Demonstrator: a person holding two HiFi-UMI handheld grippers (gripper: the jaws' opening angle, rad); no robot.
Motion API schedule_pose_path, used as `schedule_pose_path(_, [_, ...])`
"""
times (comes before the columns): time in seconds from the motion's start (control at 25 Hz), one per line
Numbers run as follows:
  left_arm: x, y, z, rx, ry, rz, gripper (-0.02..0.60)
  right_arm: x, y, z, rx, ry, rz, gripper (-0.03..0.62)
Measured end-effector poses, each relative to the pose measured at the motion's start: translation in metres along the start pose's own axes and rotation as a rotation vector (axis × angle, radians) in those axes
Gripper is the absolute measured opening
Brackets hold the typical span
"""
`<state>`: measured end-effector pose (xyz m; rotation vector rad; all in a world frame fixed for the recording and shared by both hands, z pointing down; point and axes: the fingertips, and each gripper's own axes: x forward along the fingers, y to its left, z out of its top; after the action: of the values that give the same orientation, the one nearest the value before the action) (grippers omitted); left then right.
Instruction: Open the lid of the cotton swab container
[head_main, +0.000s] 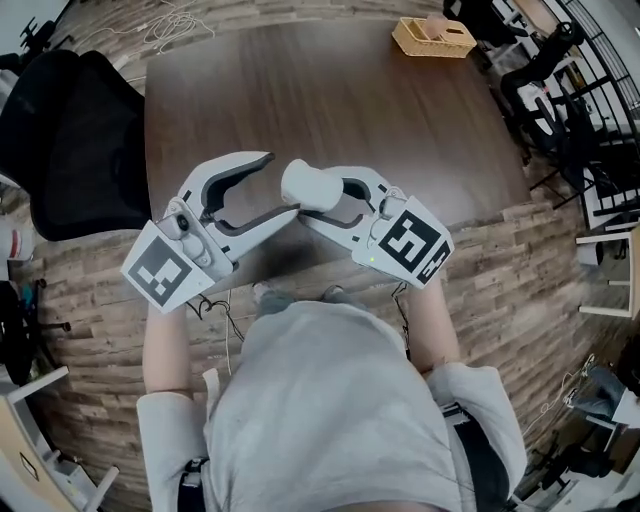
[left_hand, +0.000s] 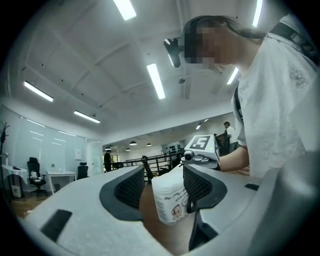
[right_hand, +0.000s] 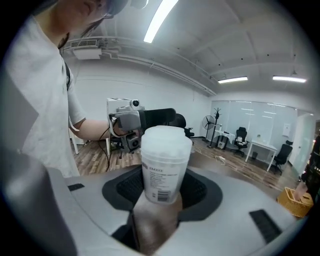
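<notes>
The cotton swab container, lid on, is held above the bench, clamped at its lower body by the fingers of the right gripper. The left gripper is set beside it, fingers wide, nothing gripped. A pull on the lid could twist the container out of so low a hold, and swabs could be spilled.

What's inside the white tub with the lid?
Only a pale blur shows through the frosted cotton swab container. Its lid is on and a label covers the lower part, so no single swab can be made out.
</notes>
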<state>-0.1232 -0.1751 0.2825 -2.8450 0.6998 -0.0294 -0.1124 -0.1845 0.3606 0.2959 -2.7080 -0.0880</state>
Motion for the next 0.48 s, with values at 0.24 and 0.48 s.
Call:
schedule_pose_path(0.24, [0.024, -0.027, 0.002, 0.047, 0.032, -0.107, 0.241, -0.02, 0.011, 0.0, -0.046, 0.006, 0.037, 0.196])
schedule_pose_path(0.48, [0.041, -0.043, 0.002, 0.011, 0.038, -0.164, 0.241, -0.036, 0.016, -0.005, -0.098, 0.01, 0.05, 0.195])
